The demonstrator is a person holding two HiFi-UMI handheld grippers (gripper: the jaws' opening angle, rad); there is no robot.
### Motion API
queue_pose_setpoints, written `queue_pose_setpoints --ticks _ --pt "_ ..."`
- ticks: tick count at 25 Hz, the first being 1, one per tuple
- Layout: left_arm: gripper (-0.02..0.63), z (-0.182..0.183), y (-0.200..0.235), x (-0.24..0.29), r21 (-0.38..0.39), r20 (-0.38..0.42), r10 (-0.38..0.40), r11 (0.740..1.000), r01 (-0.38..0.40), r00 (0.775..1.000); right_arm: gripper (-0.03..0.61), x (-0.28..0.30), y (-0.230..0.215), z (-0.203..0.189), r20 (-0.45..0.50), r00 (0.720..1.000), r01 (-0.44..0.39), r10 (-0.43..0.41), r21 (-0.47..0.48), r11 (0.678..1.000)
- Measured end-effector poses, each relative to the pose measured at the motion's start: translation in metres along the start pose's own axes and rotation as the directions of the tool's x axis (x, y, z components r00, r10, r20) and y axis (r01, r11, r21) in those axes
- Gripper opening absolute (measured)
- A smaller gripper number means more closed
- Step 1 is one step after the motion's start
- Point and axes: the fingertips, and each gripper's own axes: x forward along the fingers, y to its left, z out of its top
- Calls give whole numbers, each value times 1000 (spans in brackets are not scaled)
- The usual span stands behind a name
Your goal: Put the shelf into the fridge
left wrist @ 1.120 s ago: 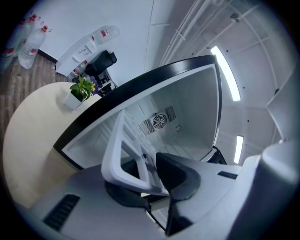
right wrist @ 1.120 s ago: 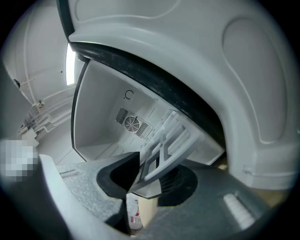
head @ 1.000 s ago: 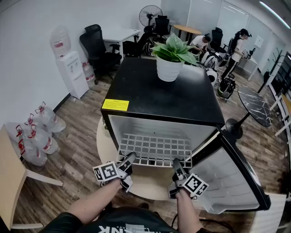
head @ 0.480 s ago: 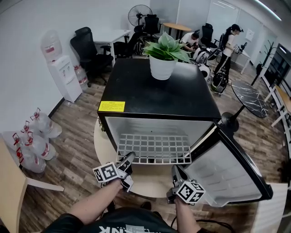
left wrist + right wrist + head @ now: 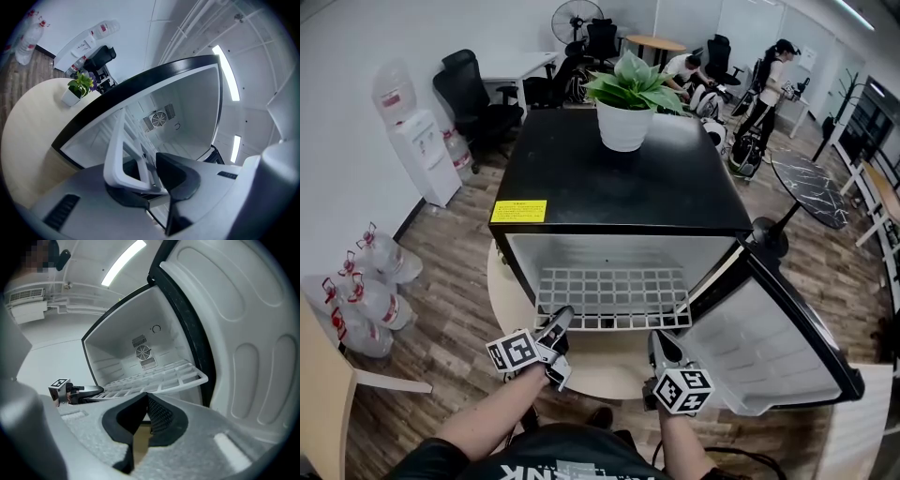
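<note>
since a second ago my right gripper [image 5: 657, 339] has come off the front bar of the shelf [image 5: 614, 298] and rolled over, so its marker cube now faces up. its jaws have just been closing and now stand together with nothing between them. the shelf looks to lie much as it did.

the shelf is a white grid lying flat in the open fridge [image 5: 581, 178]. most of it is inside, with its front bar at the mouth of the cabinet, just above the round table [image 5: 600, 370] that the fridge stands on. my left gripper [image 5: 560, 321] has the shelf's front left corner: in the left gripper view the white rim sits between the two jaws and they are clamped on it, partly closed. from the right gripper view the shelf's right front corner is ahead of and a little above the closed fingertips, near but not touching.

i judge this to be the last stretch of sliding the shelf home. it is seated, but its front may not be fully back. the next move, as i read it, calls for bringing the shut right jaws up to the front bar and pushing evenly with the left, so the grid goes in straight and does not jam against the side walls. the open door [image 5: 769, 347] hangs close on my right, so i have little room to swing.
</note>
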Motion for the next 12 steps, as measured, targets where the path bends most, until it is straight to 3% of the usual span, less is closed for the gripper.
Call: queue_pose_setpoints --ticks 12 --pt "83 -7 -6 -6 24 2 16 1000 -16 1000 6 0 -1 4 31 999 -15 16 -43 999"
